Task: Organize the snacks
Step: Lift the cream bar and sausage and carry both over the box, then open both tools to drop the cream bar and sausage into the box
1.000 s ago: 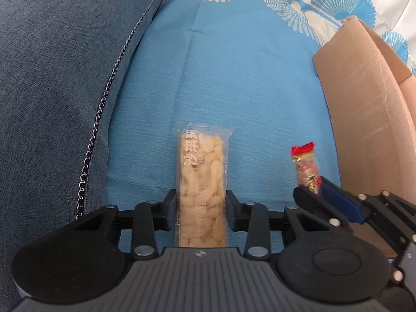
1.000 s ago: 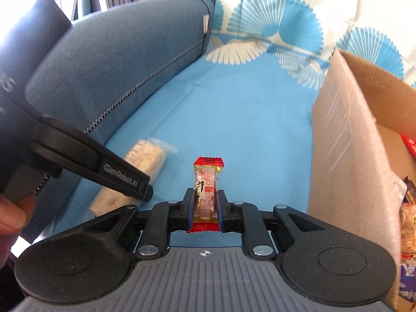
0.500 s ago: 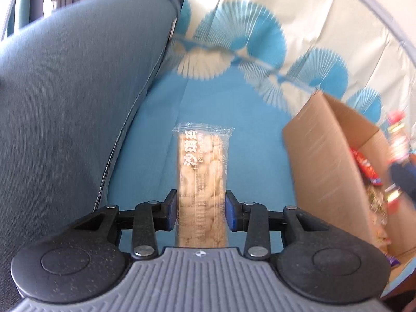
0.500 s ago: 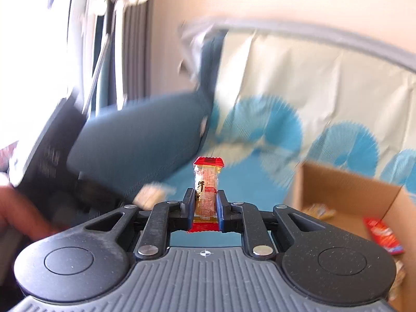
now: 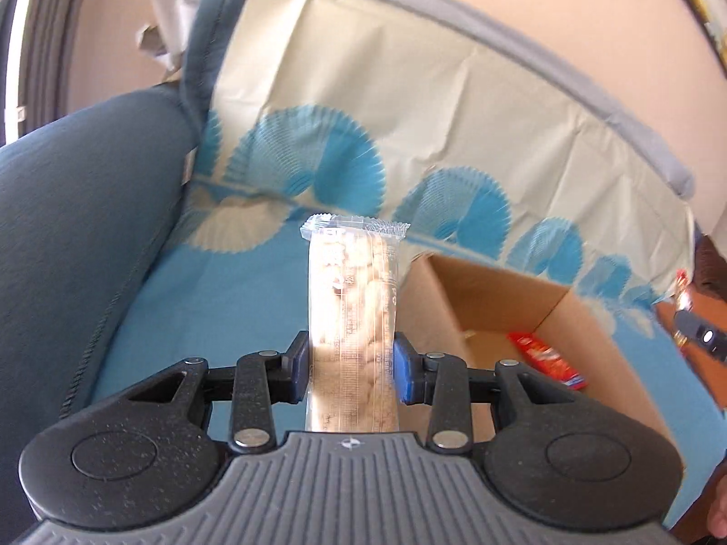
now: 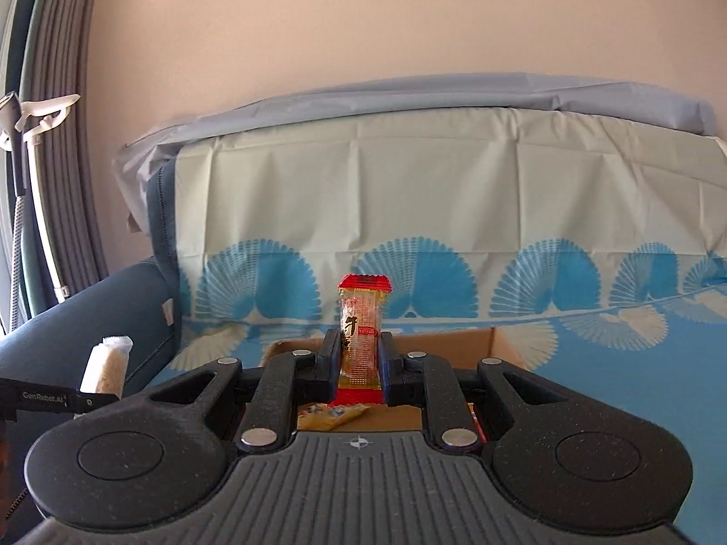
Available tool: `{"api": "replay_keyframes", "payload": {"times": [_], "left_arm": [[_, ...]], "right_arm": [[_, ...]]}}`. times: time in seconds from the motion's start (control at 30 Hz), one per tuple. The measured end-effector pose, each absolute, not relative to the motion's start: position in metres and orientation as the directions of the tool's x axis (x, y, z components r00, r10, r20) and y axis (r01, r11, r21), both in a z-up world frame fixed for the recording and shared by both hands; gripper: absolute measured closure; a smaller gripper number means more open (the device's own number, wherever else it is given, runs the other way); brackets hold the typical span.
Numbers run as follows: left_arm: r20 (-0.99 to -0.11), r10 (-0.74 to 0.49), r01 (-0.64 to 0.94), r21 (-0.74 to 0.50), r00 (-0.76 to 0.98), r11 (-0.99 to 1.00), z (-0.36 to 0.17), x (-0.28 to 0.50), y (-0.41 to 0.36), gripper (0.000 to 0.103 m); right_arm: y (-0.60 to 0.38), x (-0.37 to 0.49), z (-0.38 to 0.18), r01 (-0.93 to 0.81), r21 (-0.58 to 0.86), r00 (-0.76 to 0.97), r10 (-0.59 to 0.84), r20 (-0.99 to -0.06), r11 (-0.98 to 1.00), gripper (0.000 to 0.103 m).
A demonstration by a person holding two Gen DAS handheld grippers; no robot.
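Left tongs (image 5: pixel 349 370) clamp the clear cracker pack (image 5: pixel 352 313) near its base, right tongs (image 6: pixel 361 365) pinch the red-capped snack (image 6: pixel 362 334); I've both upright over the sofa, by the cardboard box (image 5: pixel 500 290), ready to drop in.

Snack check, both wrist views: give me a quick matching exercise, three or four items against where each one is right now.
Items:
1. pale puffed-snack packet
2. red-ended packet
3. red wrapper
4. cardboard box

Places:
A. lying inside the box
B. gripped in the left tongs
C. resting on the blue cloth
D. gripped in the right tongs

Pairs: 1-B, 2-D, 3-A, 4-C
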State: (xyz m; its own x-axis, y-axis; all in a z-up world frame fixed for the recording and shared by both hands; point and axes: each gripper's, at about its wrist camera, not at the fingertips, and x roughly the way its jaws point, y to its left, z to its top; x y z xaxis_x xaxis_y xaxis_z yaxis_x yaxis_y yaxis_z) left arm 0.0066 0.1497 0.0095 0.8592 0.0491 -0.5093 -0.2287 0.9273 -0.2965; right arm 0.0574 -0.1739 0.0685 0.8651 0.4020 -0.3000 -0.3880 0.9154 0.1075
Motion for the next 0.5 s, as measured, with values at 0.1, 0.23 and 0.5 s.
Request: {"api": "replay_keyframes", "payload": {"times": [0.1, 0.23, 0.5], "left_arm": [[-0.453, 0.007, -0.174, -0.328, 0.891, 0.928, 0.018, 0.018, 0.129, 0.063], [-0.398, -0.062, -0.092, -0.356, 0.915, 0.930, 0.024, 0.032, 0.102, 0.063], [-0.361, -0.148, 0.026, -0.321, 0.921, 0.947, 0.022, 0.055, 0.054, 0.063]], "right_arm": [[-0.196, 0.058, 0.065, -0.345, 0.107, 0.883, 0.361, -0.301, 0.932, 0.086], [-0.215, 0.062, 0.061, -0.293, 0.094, 0.900, 0.308, -0.310, 0.951, 0.086], [-0.228, 0.065, 0.052, -0.256, 0.046, 0.908, 0.256, -0.333, 0.966, 0.086]]}}
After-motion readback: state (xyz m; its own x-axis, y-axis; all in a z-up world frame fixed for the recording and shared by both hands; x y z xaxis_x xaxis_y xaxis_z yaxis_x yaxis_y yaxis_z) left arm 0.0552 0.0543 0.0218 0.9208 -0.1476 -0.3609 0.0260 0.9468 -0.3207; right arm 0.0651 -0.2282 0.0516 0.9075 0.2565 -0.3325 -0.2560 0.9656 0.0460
